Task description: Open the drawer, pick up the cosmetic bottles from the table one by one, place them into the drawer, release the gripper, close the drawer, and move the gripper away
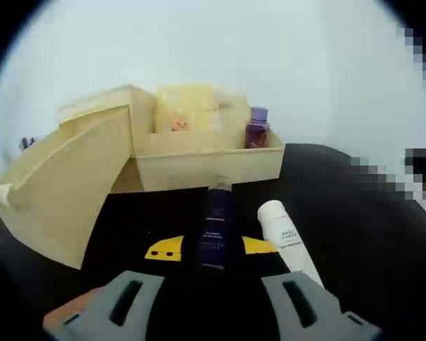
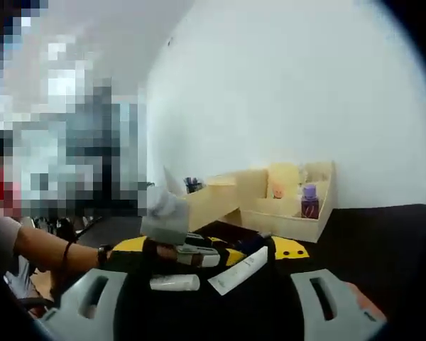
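Observation:
A dark blue cosmetic bottle (image 1: 216, 227) lies on the black table, pointing at a pale wooden organizer (image 1: 199, 167). A white tube (image 1: 287, 238) lies just right of it. The organizer's drawer (image 1: 64, 192) looks pulled out to the left, its white knob at the far left. My left gripper (image 1: 216, 309) is open, jaws wide apart, with the blue bottle just ahead between them, untouched. In the right gripper view, my right gripper (image 2: 209, 302) is open with nothing between its jaws. Ahead lie the white tube (image 2: 238, 270), a smaller white tube (image 2: 174, 283) and the blue bottle (image 2: 252, 245). The left gripper (image 2: 167, 217) hovers over them.
A purple bottle (image 1: 258, 128) and a yellow item (image 1: 188, 110) stand in the organizer's top compartments. A yellow mark (image 1: 163, 249) is on the table under the bottles. A person's forearm (image 2: 50, 249) reaches in from the left. A white wall stands behind the organizer (image 2: 284, 199).

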